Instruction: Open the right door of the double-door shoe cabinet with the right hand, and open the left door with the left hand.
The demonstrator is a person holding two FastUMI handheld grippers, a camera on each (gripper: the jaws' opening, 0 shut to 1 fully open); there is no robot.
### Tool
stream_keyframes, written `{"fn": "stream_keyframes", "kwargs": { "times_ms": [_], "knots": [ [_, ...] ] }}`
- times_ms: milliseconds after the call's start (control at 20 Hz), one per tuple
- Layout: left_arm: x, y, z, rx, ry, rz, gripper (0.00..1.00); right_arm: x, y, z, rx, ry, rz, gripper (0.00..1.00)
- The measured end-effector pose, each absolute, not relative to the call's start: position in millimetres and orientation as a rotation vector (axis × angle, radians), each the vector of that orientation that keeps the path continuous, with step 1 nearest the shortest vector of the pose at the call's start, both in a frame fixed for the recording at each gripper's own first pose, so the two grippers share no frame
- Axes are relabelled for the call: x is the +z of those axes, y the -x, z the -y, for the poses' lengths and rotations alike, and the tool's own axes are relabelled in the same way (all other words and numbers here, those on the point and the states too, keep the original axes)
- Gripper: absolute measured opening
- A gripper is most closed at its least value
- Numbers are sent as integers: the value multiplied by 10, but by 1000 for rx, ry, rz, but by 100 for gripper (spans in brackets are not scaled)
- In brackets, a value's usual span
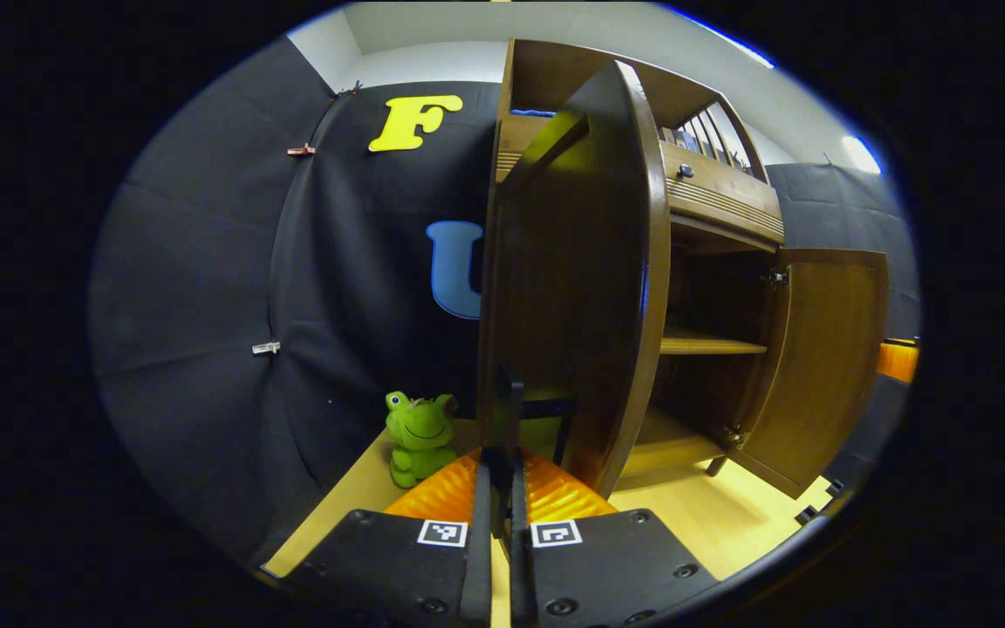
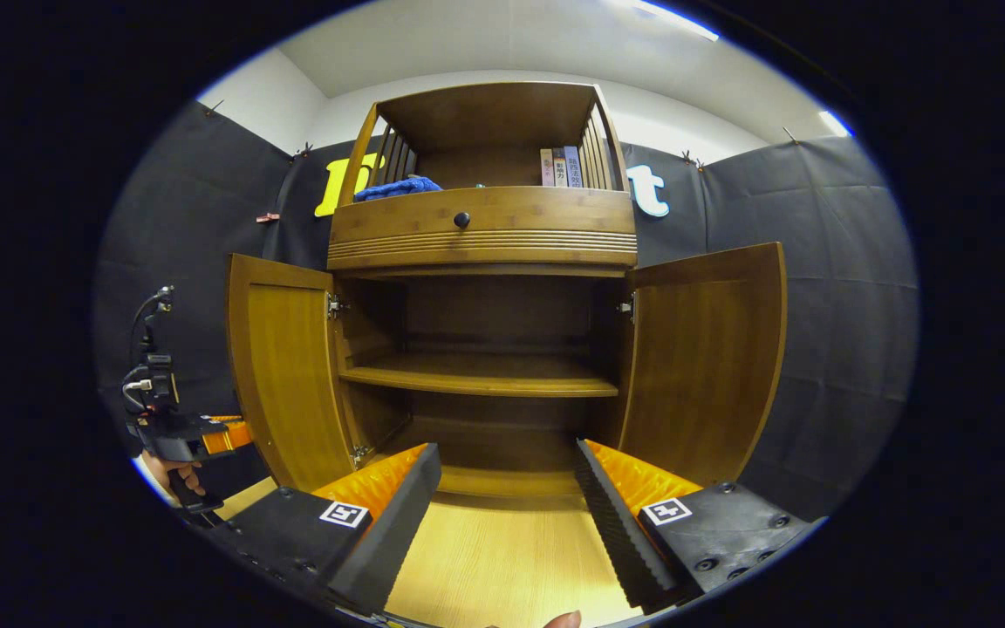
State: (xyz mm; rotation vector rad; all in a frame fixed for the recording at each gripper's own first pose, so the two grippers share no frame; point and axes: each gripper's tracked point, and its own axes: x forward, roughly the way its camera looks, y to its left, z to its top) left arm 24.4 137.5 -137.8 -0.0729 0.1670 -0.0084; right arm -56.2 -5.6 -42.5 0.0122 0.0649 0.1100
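The wooden shoe cabinet (image 2: 485, 235) stands with both doors swung wide. In the right gripper view the left door (image 2: 284, 384) and the right door (image 2: 703, 366) flank a dark interior with one shelf (image 2: 481, 377). My right gripper (image 2: 507, 453) is open in front of that interior, with nothing between its fingers. In the left gripper view the left door (image 1: 572, 279) stands almost edge-on, and my left gripper (image 1: 502, 410) is shut on a dark handle at the door's lower part. The right door (image 1: 825, 366) hangs open farther off. A hand holds the left gripper (image 2: 175, 436) beside the left door's free edge.
A green frog toy (image 1: 420, 436) sits on the light wooden tabletop (image 2: 502, 558) left of the cabinet. Above the doors is a drawer with a dark knob (image 2: 462, 220). A blue cloth (image 2: 398, 187) and books (image 2: 559, 166) lie in the top compartment.
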Motion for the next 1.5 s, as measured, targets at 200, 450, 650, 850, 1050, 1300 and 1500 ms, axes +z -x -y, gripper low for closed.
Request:
{"fn": "stream_keyframes", "kwargs": {
  "times_ms": [200,450,650,850,1050,1300,1500],
  "knots": [
    [-1332,-204,-1605,14,87,-150,10,-439,515,72,91,-34,-68,98],
    [-1289,-125,-1597,-9,88,-144,9,-411,529,100,78,-50,-64,98],
    [-1252,-12,-1600,17,85,-139,8,-373,551,172,69,-45,-58,98],
    [-1245,151,-1581,46,40,-153,10,-347,499,254,66,-36,-54,98],
    [-1098,344,-1441,59,-28,-122,51,-312,441,271,89,-44,-46,98],
    [-875,429,-1178,63,22,-71,97,-285,406,289,108,-42,-33,98],
    [-655,469,-948,86,11,-11,96,-266,334,328,89,-39,-23,96]
  ]
}}
